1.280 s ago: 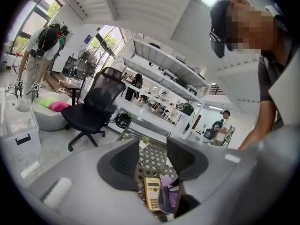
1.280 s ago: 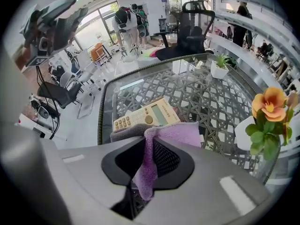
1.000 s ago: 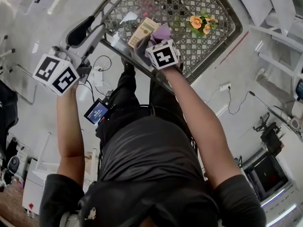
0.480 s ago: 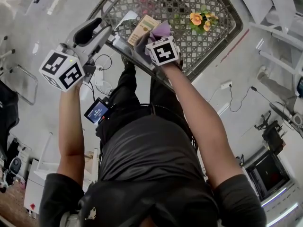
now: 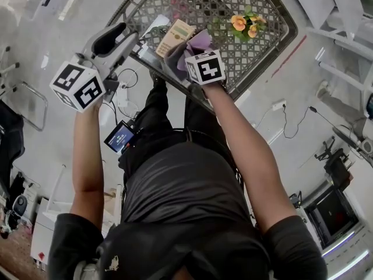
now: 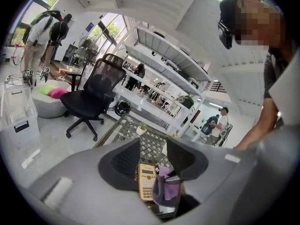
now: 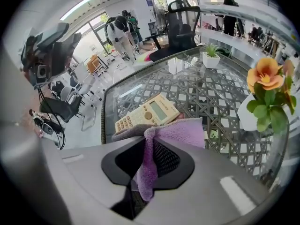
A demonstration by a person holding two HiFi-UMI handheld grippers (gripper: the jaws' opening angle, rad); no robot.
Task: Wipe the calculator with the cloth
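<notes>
Glass-topped lattice desk point(image 5: 274, 45), bright office. Right tongs point(image 7: 147, 161) are clamped tight on the soft purple microfibre cloth point(image 7: 180, 131), which flops against the beige plastic calculator point(image 7: 147, 113) by the desk's near edge. Left tongs point(image 6: 152, 156) hang open, empty. Calculator looks light and stiff and will probably skate on glass, so I'd pinch its 2 long sides.
</notes>
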